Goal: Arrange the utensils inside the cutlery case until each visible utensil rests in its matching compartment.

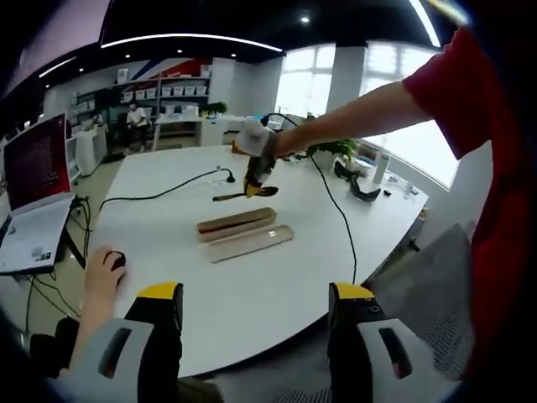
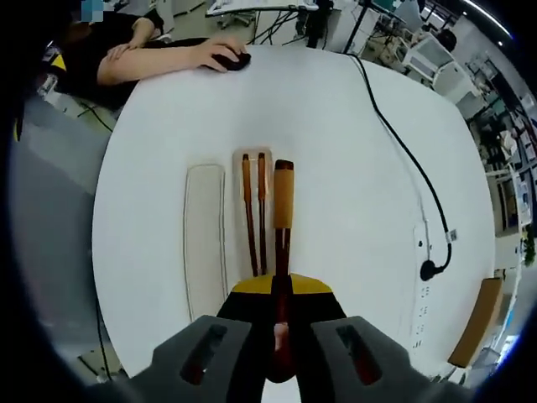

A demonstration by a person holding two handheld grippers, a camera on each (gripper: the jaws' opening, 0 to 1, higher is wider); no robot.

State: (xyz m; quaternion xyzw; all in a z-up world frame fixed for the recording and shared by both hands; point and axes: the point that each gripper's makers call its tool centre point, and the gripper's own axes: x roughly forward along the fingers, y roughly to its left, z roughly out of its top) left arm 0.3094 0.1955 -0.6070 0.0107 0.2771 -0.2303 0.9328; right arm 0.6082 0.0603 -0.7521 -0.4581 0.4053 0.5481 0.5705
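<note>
The wooden cutlery case (image 1: 237, 223) lies in the middle of the white table (image 1: 252, 285), its pale lid (image 1: 252, 243) beside it. In the right gripper view the case (image 2: 252, 157) holds two dark chopsticks (image 2: 249, 210), and the lid (image 2: 204, 239) lies to its left. My right gripper (image 2: 281, 290) is shut on a utensil with a wooden handle (image 2: 284, 193), which hangs over the case's right side and points away. The left gripper view shows the right gripper (image 1: 254, 178) above the case. My left gripper (image 1: 256, 302) stands open, back from the table's near edge.
Another person's hand rests on a mouse (image 1: 111, 262) (image 2: 228, 59) at the table's edge. A laptop (image 1: 33, 180) stands at the left. A black cable (image 2: 403, 143) runs to a power strip (image 2: 424, 277). A red sleeve (image 1: 470, 92) fills the right side.
</note>
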